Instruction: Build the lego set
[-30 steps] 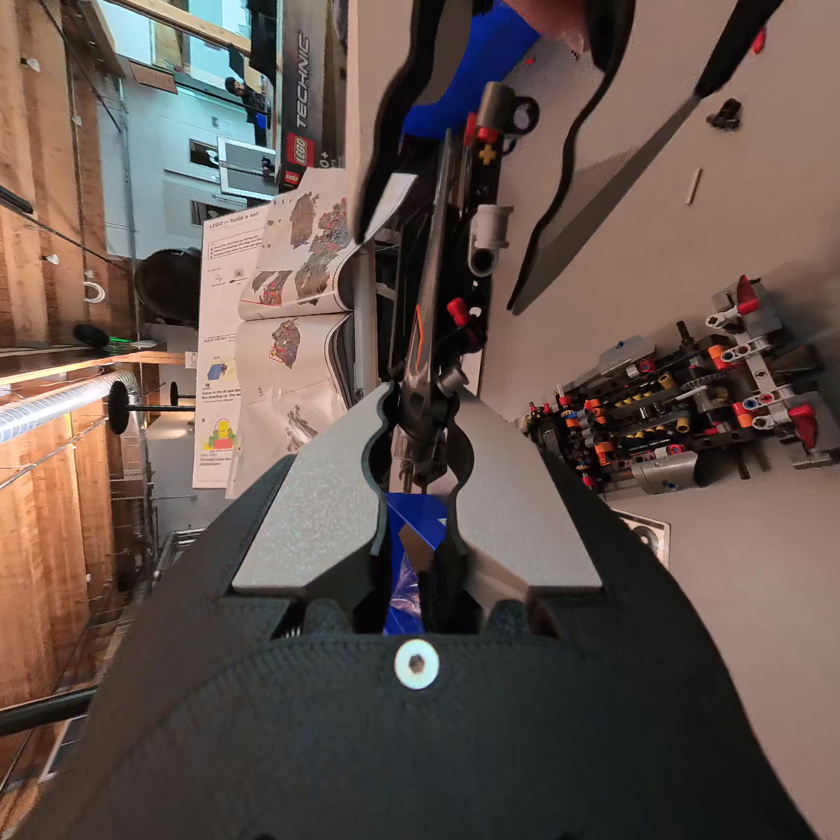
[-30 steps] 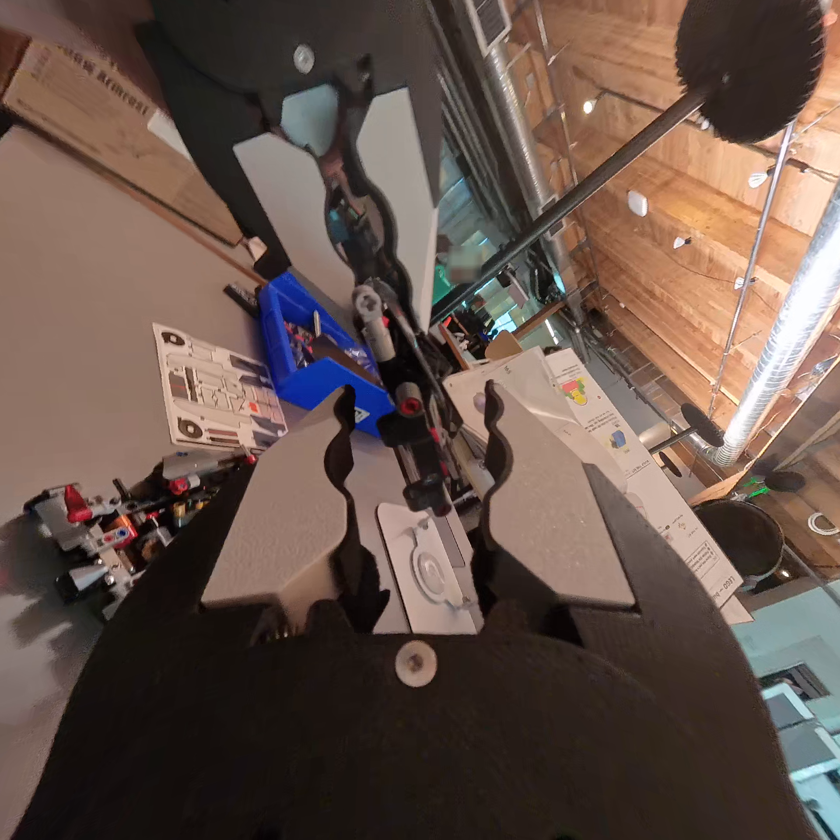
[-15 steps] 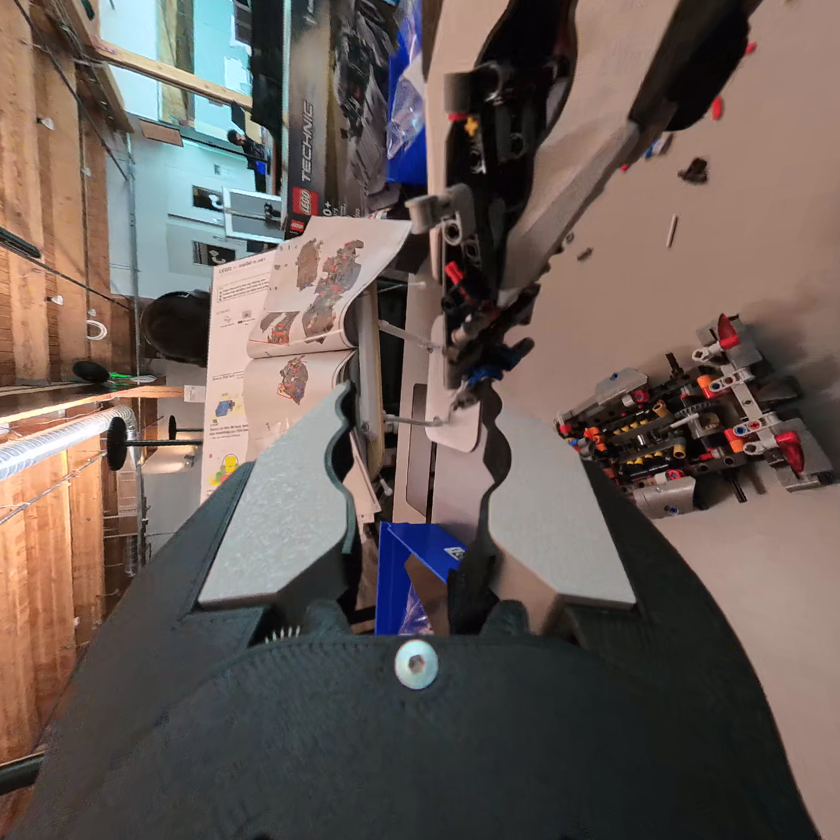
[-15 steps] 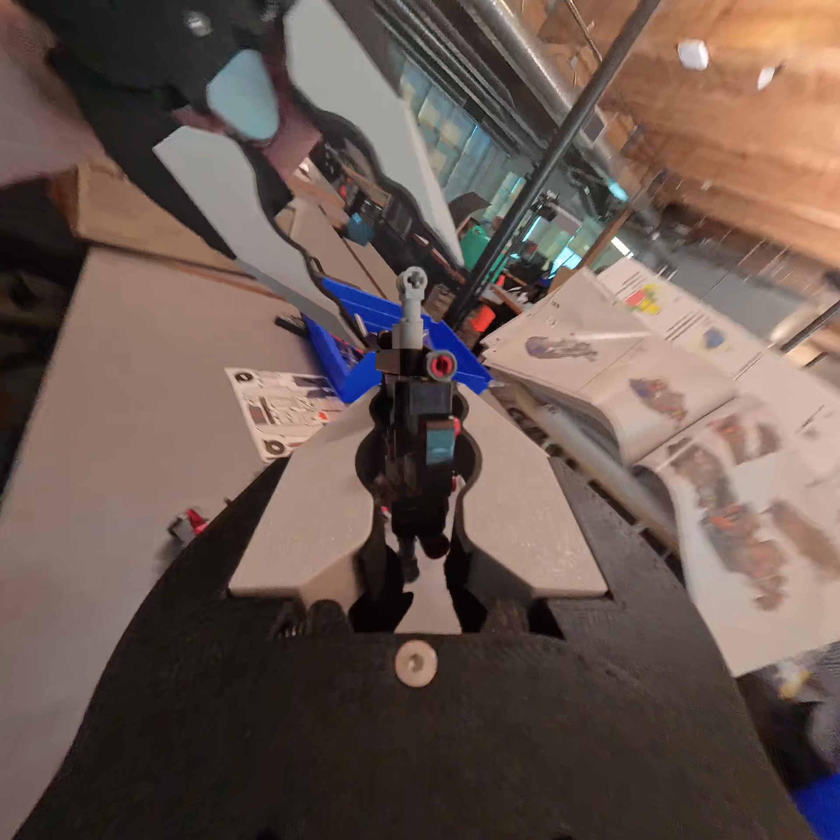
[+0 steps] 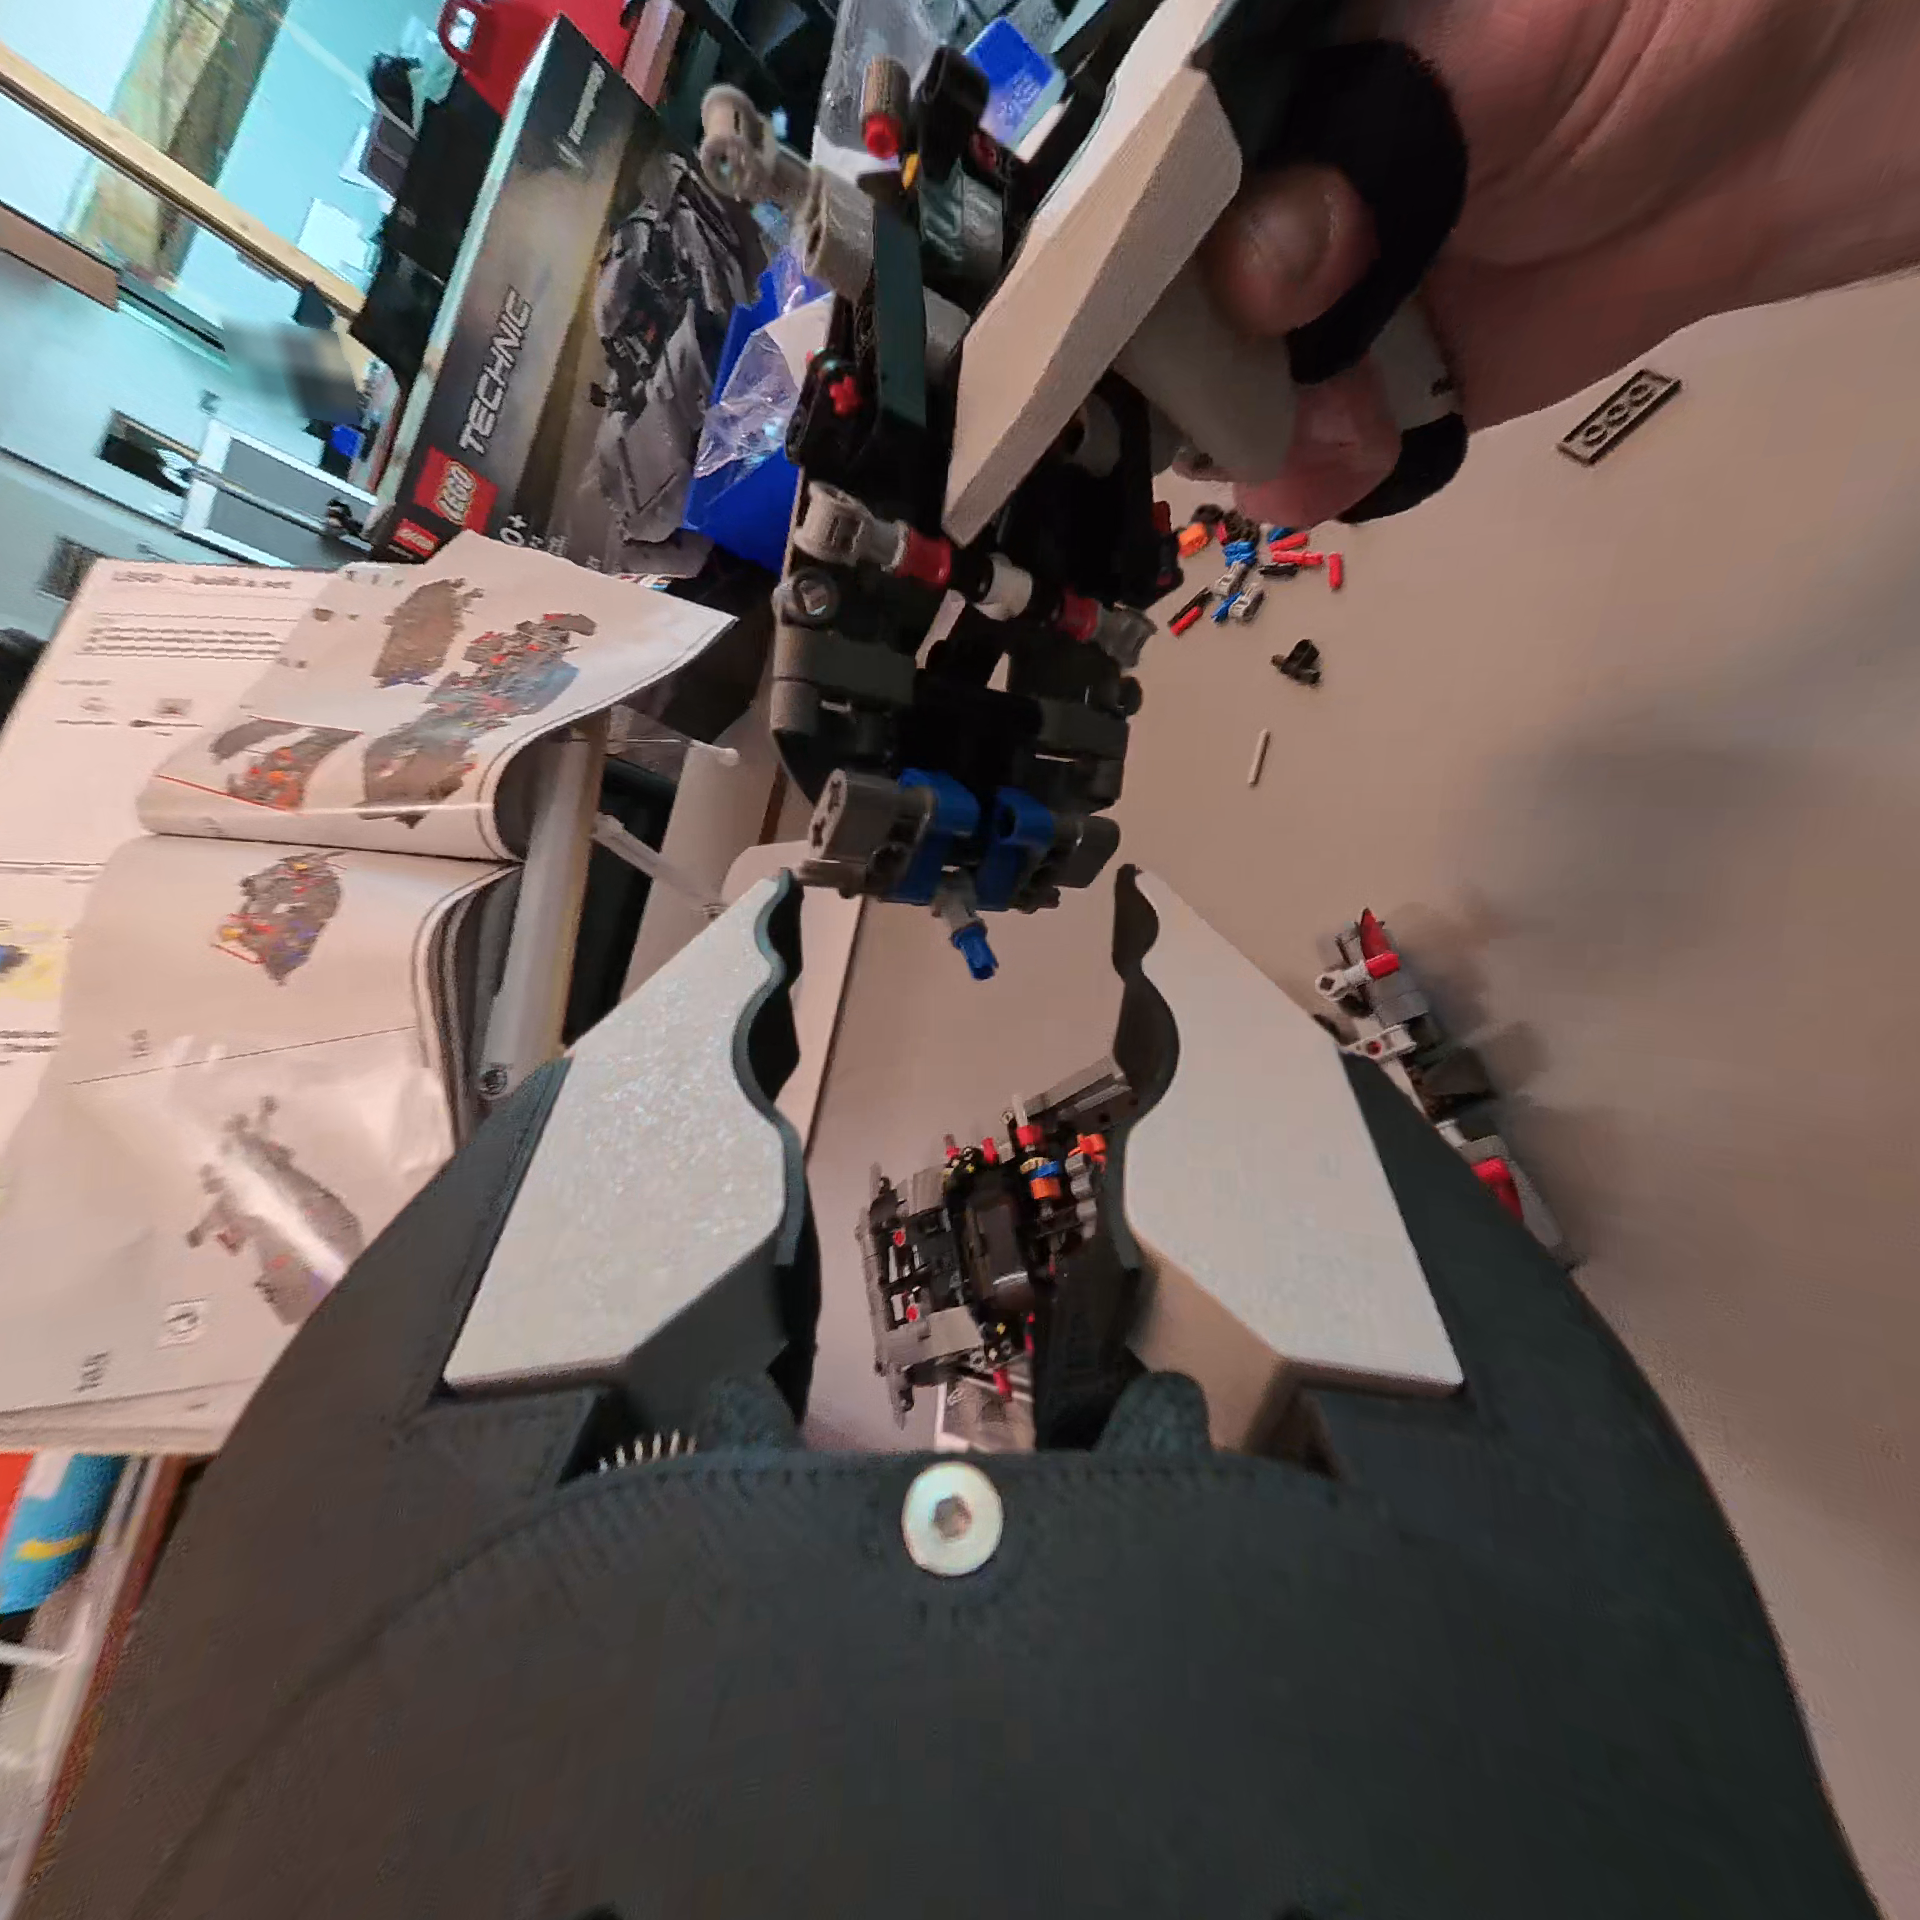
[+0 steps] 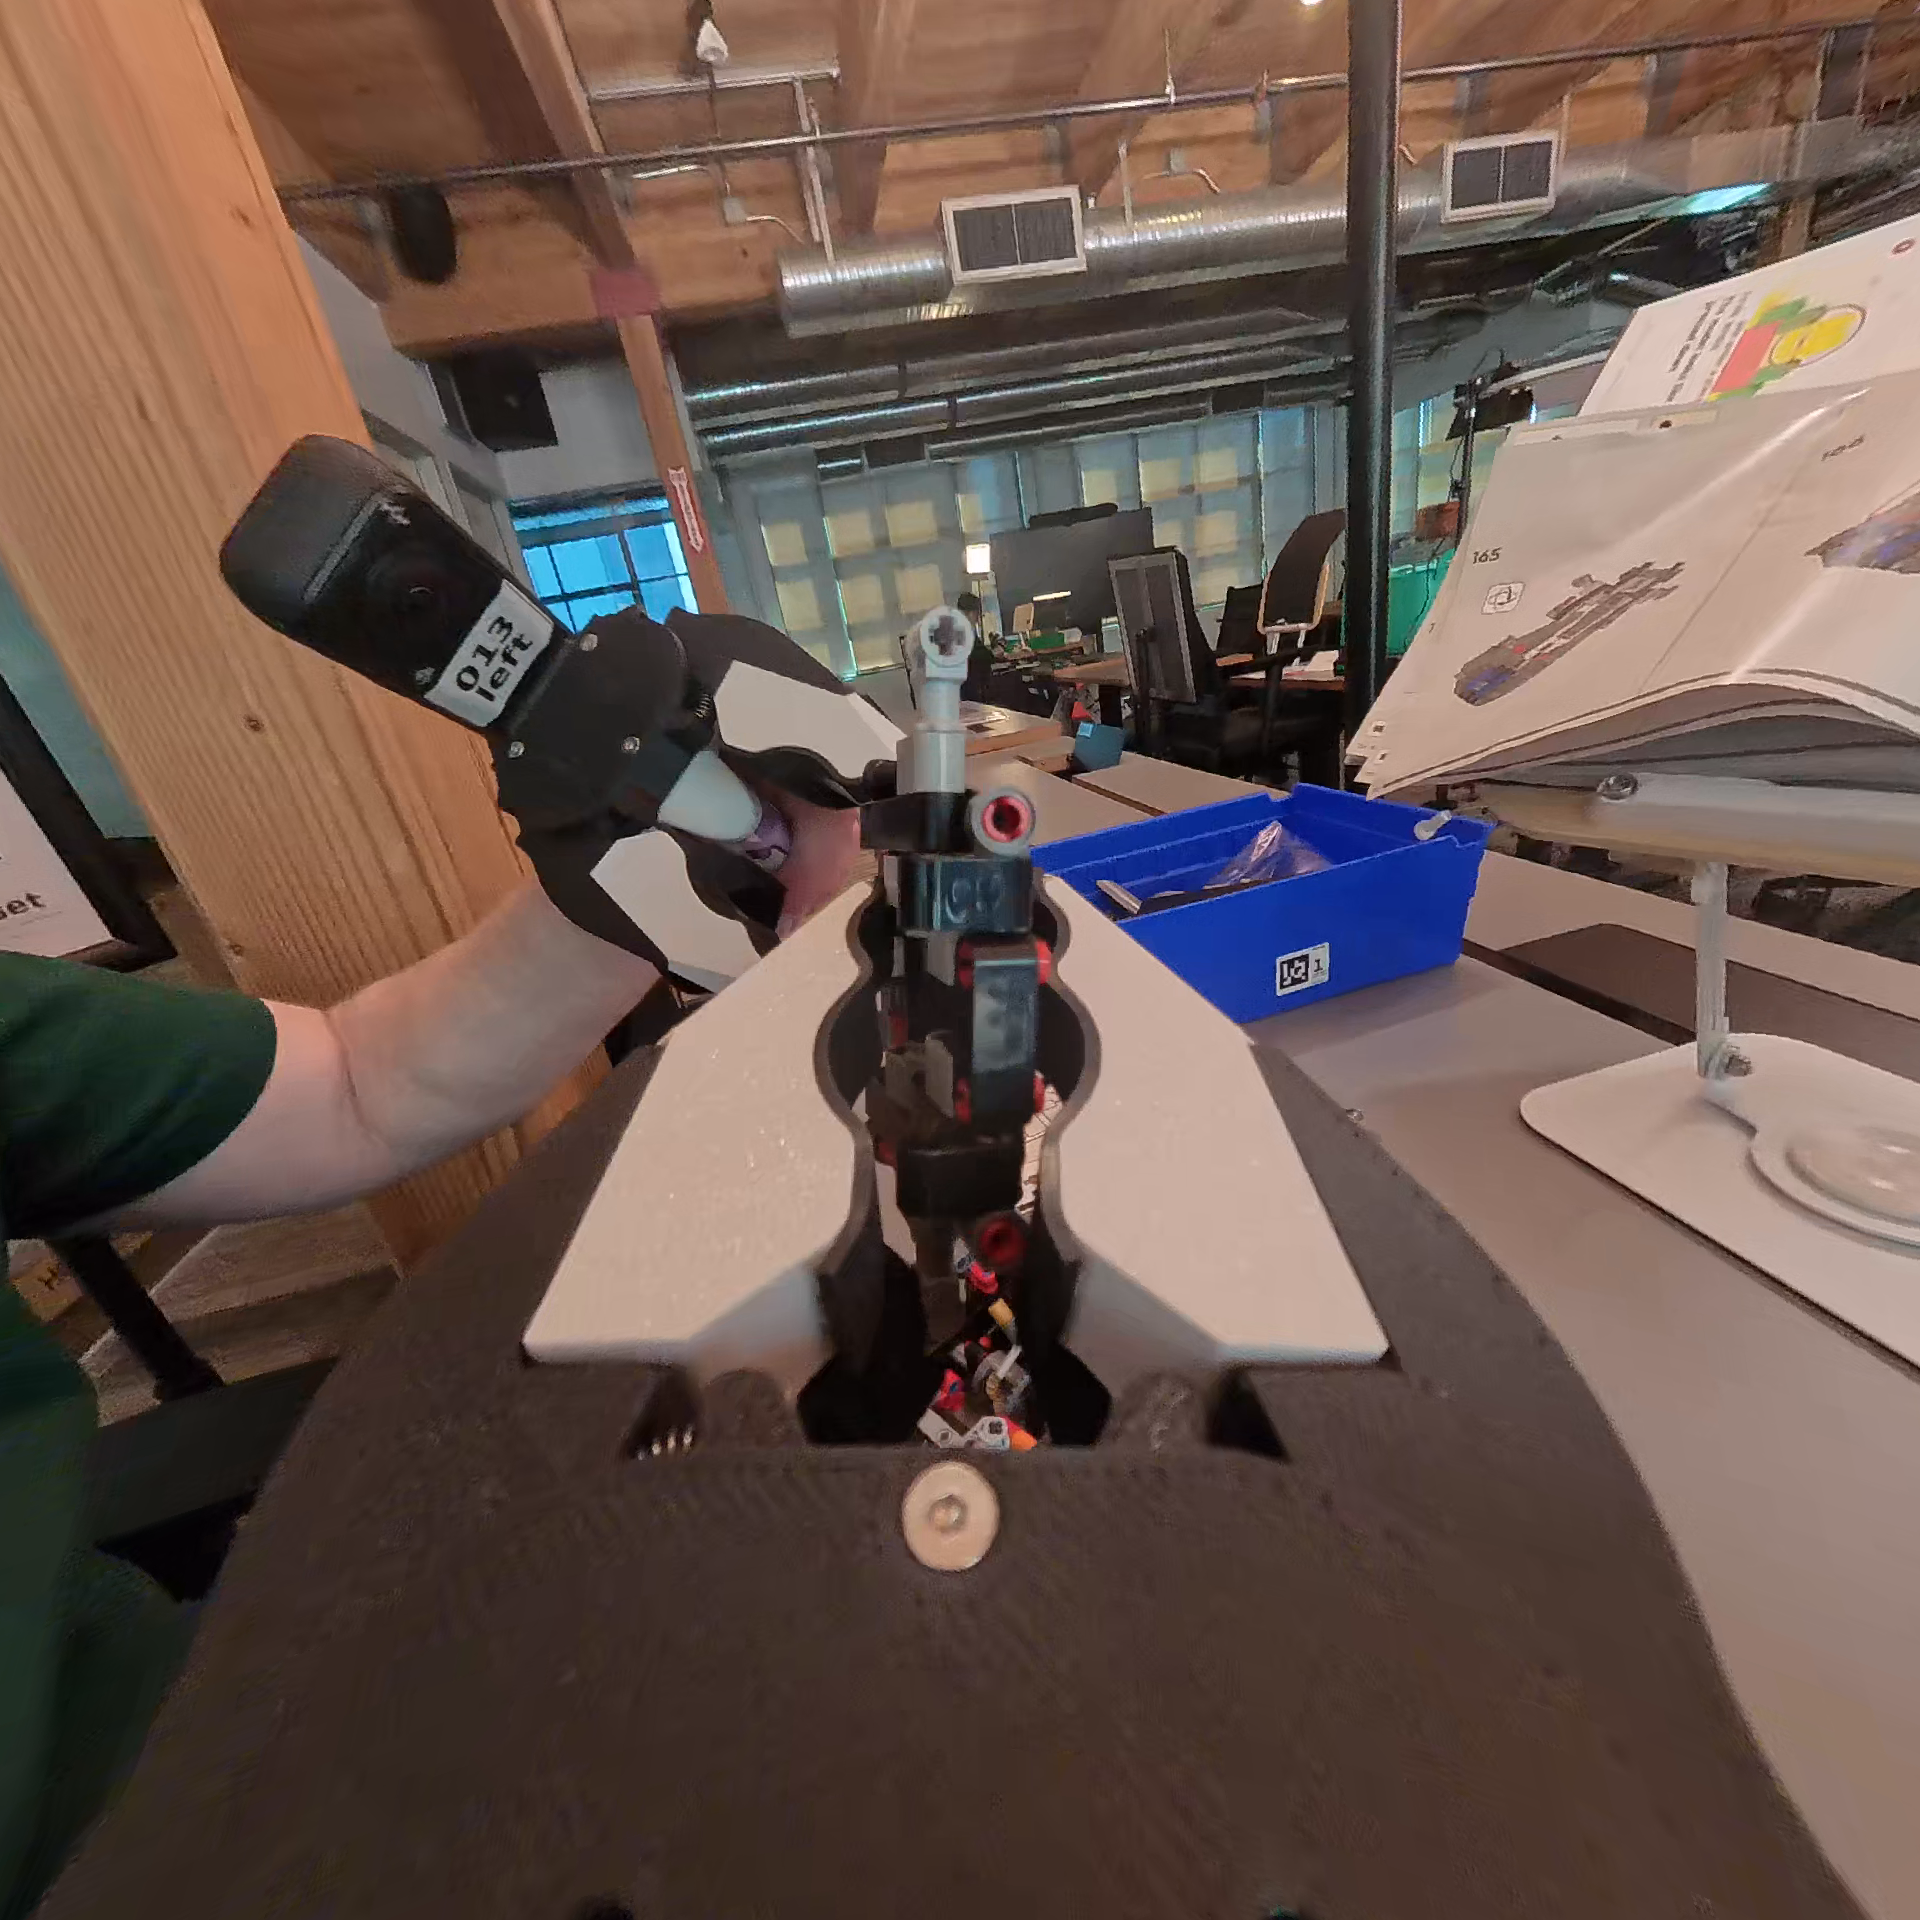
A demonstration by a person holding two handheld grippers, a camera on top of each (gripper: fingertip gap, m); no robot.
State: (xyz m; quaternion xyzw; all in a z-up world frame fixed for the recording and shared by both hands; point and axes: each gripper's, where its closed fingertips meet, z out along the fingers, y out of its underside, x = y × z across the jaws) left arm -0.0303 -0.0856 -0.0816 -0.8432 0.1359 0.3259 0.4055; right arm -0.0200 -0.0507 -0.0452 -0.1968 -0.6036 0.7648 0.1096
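Observation:
My right gripper (image 6: 961, 914) is shut on a black Technic sub-assembly (image 6: 966, 987) with red pins and a grey axle piece on top, and holds it upright above the table. In the left wrist view the same sub-assembly (image 5: 956, 675) hangs in front of my left gripper (image 5: 956, 904), which is open, empty and a little apart from its blue end. One right finger (image 5: 1091, 312) shows at the top. A larger chassis build (image 5: 977, 1247) lies on the grey table (image 5: 1558, 831) between my left fingers. My left gripper (image 6: 800, 821), held by a hand, is behind the sub-assembly.
An open instruction booklet (image 5: 312, 779) rests on a white stand (image 6: 1714, 1122). A blue parts bin (image 6: 1299, 904) and the set's box (image 5: 540, 312) are behind. Loose red, blue and black pins (image 5: 1247, 571) and another small build (image 5: 1403, 1029) lie on the table. A wooden pillar (image 6: 208, 520) stands at the left. My right fingertips sit around 6 cm from my left ones. From the left gripper's tips to the larger chassis build (image 5: 977, 1247) is close to 20 cm.
My left gripper let go of the sub-assembly, opened and drew back. My right gripper shut on it and turned it upright.

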